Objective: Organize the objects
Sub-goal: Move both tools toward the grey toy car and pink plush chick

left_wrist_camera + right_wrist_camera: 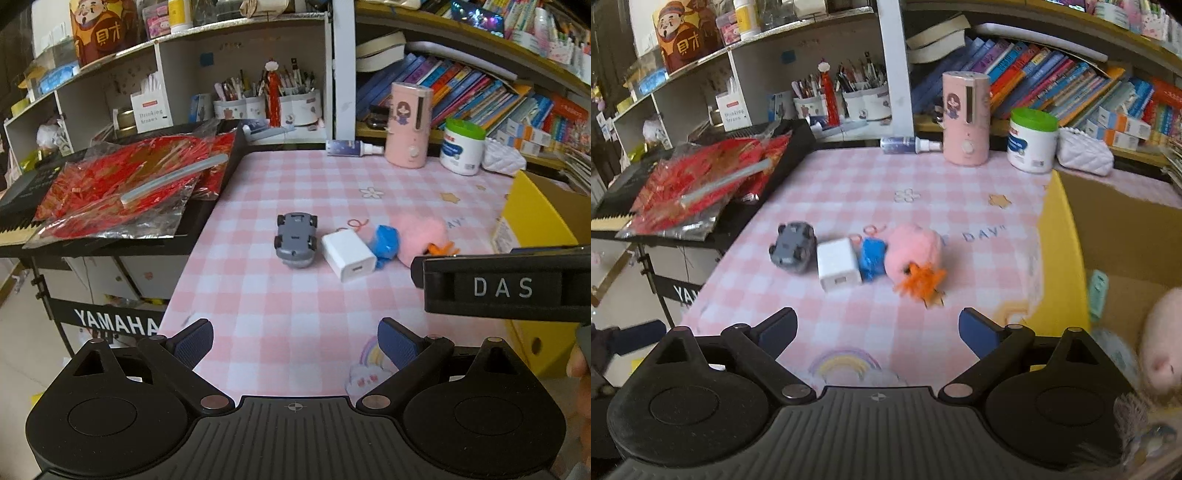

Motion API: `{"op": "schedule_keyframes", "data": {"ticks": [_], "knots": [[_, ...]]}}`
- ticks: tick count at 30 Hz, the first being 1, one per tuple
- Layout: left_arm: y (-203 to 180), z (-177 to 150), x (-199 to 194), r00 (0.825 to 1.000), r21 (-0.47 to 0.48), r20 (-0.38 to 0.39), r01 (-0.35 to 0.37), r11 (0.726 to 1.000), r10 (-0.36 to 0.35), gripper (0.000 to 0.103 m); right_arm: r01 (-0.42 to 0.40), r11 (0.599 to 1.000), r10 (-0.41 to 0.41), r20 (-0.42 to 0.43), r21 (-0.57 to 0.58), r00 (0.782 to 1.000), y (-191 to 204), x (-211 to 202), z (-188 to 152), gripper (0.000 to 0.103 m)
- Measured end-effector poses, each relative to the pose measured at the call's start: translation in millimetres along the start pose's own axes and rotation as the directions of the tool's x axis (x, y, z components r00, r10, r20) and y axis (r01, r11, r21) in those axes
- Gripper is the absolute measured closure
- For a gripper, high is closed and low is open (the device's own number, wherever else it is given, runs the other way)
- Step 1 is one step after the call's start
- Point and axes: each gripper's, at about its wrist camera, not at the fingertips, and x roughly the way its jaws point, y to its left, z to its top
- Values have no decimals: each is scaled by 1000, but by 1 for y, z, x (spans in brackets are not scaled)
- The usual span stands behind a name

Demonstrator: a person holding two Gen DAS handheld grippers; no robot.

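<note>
Grey toy car (295,238) lies well ahead of left gripper (295,345) — apart.

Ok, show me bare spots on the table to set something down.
Bare checked cloth lies between the grippers and the toy car. More between that row and the pink dispenser. Crowded: car, white charger, blue toy, pink plush touching.

The left gripper (295,343) is being held low and level, its two blue-padded fingers (194,341) spread wide apart with nothing between them. The right gripper (877,330) is being carried in the same attitude, jaws likewise parted and empty. In the left wrist view, the right gripper's black body (506,286) is being seen alongside, a fingertip (576,363) showing beneath it.
</note>
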Motion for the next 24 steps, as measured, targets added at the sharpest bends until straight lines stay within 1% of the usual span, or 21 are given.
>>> {"op": "schedule_keyframes", "data": {"ticks": [3,5,7,9,13,16,18,20,21,24], "knots": [[1,8,14,1000,2,-6,-6,1000,6,6,18,1000,-17,18,-4,1000,-2,17,10,9],[1,15,23,1000,6,-5,-6,1000,6,6,43,999,-44,24,5,999,-8,32,17,10],[0,21,32,1000,13,-2,-5,1000,5,6,61,998,-61,2,27,998,-16,50,25,11],[-1,27,41,1000,20,5,-9,1000,9,6,60,997,-59,-25,49,998,-24,68,32,12],[-3,41,64,1000,29,5,-13,1000,12,7,48,995,-39,-100,92,994,-34,98,42,19],[-5,51,83,1000,56,-3,-15,998,15,16,36,991,-17,-150,127,989,-39,114,45,28],[-6,56,97,1000,67,-20,-10,998,12,22,13,988,11,-155,151,988,-42,119,47,29],[-4,61,110,999,65,-41,-10,998,12,33,4,988,20,-157,153,987,-42,121,49,30],[-3,63,117,999,60,-52,-3,998,6,35,-3,988,28,-159,154,987,-42,122,50,30],[0,67,130,998,44,-68,-6,999,9,48,-20,986,48,-167,163,985,-42,125,51,30]]}}
